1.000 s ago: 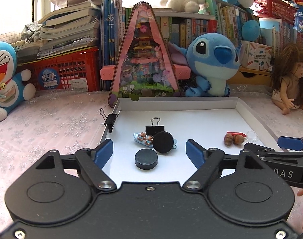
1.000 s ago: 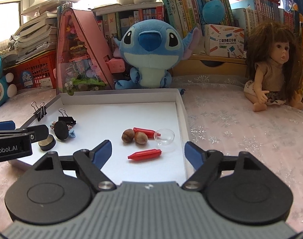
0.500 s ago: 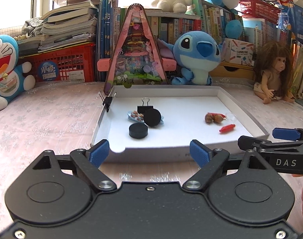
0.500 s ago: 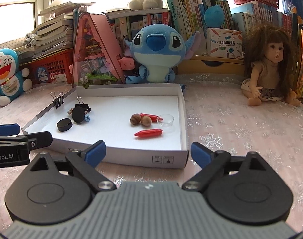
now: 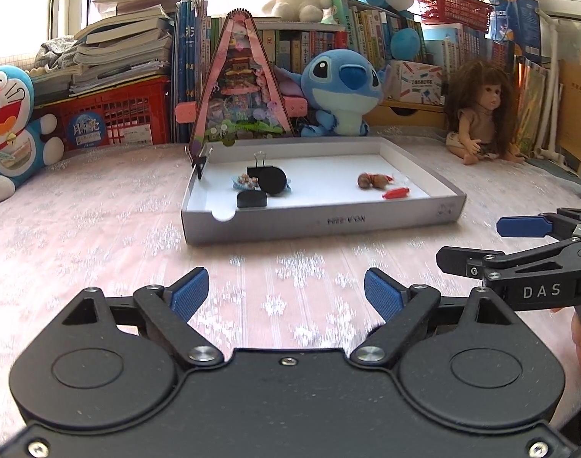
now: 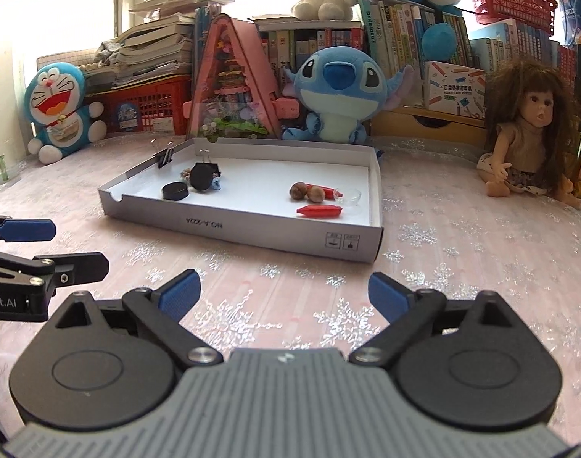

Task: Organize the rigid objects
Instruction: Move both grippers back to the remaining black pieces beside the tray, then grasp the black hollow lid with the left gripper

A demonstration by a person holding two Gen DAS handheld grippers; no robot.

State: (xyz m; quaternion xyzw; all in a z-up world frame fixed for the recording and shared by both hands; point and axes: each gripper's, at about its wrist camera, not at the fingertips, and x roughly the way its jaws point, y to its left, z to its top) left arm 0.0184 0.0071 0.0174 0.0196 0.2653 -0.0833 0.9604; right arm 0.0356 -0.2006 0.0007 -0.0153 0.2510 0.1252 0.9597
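A shallow white box tray [image 5: 321, 224] [image 6: 252, 233] lies on the pink cloth ahead of both grippers. Its left part holds a flat black disc [image 5: 251, 199] [image 6: 174, 191], a second black disc [image 5: 273, 180] leaning on a black binder clip [image 5: 261, 168], and a small bead trinket [image 5: 244, 181]. Two brown nuts [image 5: 370, 180] [image 6: 307, 192], red spindle pieces [image 5: 395, 192] [image 6: 320, 210] and a clear little cup [image 6: 351, 195] lie on its right. My left gripper [image 5: 286, 290] is open and empty, short of the tray. My right gripper [image 6: 282, 292] is empty too, its jaws opening.
Another binder clip [image 5: 199, 160] is clamped on the tray's left rim. Behind the tray stand a pink triangular dollhouse [image 5: 238, 87], a blue plush [image 5: 342, 91], a doll [image 5: 477, 114], a cat plush [image 5: 8, 129], a red basket [image 5: 115, 118] and books.
Both grippers have drawn back from over the tray, which now lies farther ahead on the cloth. Their jaws stand wider than before. Nothing in the tray has moved.
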